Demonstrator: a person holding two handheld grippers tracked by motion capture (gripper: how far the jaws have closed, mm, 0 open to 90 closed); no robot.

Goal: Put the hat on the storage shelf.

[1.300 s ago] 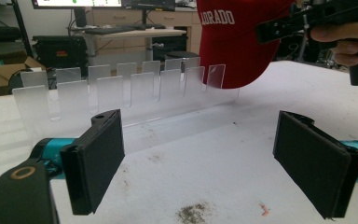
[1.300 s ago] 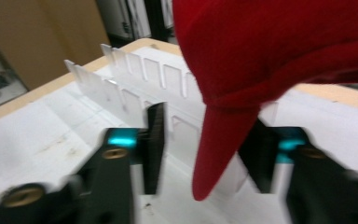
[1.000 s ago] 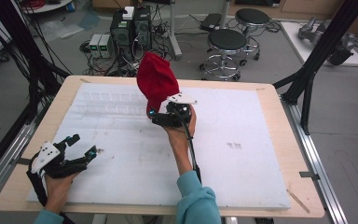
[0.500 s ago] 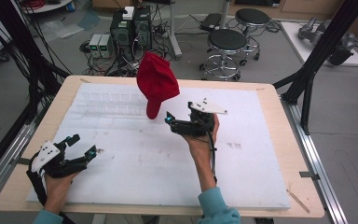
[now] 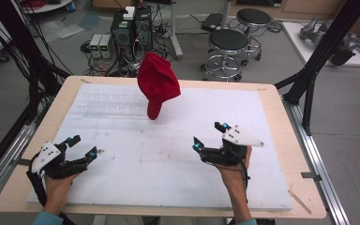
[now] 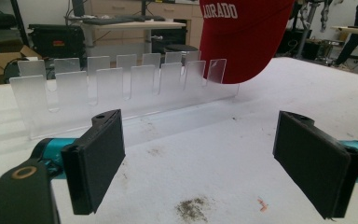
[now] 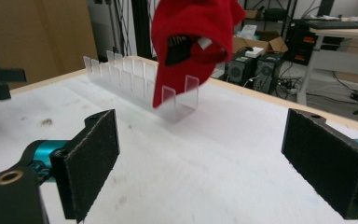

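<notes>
**Resting red cap on clear rack, both tongs empty**

Hanging on the far end of a clear slotted rack (image 6: 121,88), the red cap (image 5: 157,83) sits upright with its brim pointing down toward the white mat (image 5: 159,164). White letters show on the cap's front in the left gripper view, and its inside with a black tag shows in the right gripper view.

The right gripper (image 5: 211,137) is held above the mat, well short of the cap, which lies ahead of it and off to its left. Its jaws stand wide apart with nothing between them; in the right gripper view the two black pads (image 7: 93,158) frame bare mat, and the cap and the near end of the rack rise beyond the gap, apart from both pads.

The left gripper (image 5: 80,146) rests low at the near left part of the mat, held in the person's hand (image 5: 58,187). Its jaws are also spread wide and hold nothing. From it, the rack runs across ahead, and the cap is ahead and to its right, well apart. A small patch of dark crumbs (image 6: 191,208) lies on the mat just before its jaws.

The two grippers are well apart from each other, with bare mat between them.
</notes>
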